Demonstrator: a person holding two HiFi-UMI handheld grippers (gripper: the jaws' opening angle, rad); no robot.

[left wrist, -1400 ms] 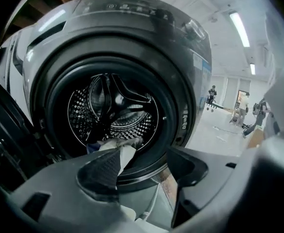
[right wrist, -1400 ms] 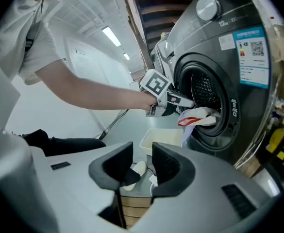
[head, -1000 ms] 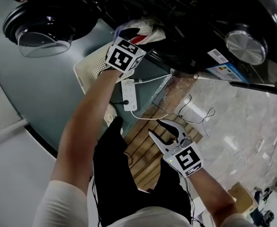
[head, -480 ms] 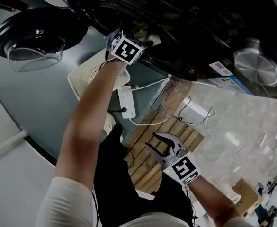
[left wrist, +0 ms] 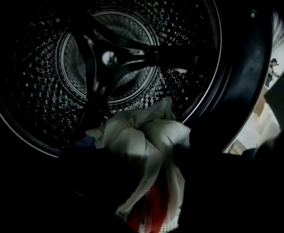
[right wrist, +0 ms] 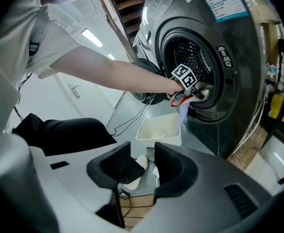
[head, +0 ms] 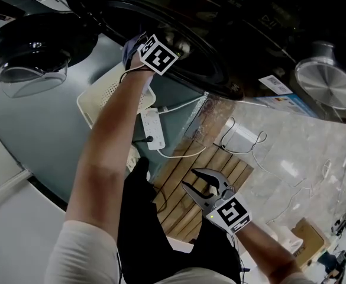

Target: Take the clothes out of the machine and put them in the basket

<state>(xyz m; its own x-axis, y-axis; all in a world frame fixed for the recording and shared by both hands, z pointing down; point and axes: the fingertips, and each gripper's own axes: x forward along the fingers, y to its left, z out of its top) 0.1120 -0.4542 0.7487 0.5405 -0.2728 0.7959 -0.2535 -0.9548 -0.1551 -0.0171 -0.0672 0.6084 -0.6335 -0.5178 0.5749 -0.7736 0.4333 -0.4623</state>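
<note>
My left gripper (right wrist: 192, 91) is at the mouth of the washing machine's drum (left wrist: 108, 57). Its jaws have just been opening and stand wide apart. A bunched white cloth with red and blue parts (left wrist: 142, 135) lies between them, and one strip (right wrist: 183, 111) hangs down over the cream basket (right wrist: 158, 130). In the head view only the left gripper's marker cube (head: 158, 55) shows against the dark opening. My right gripper (head: 189, 178) hovers low over the wooden slats, open, with nothing between its fingers.
The machine's round door (head: 25, 46) stands swung open at the left. A white power strip (head: 151, 129) and its cables lie on the floor beside the basket (head: 96, 102). The person's black-trousered legs fill the near foreground.
The left hand has moved up-left in the head view, to the drum's rim. The white and red cloth seen beyond it before is now hidden there. The right gripper has hardly moved.
</note>
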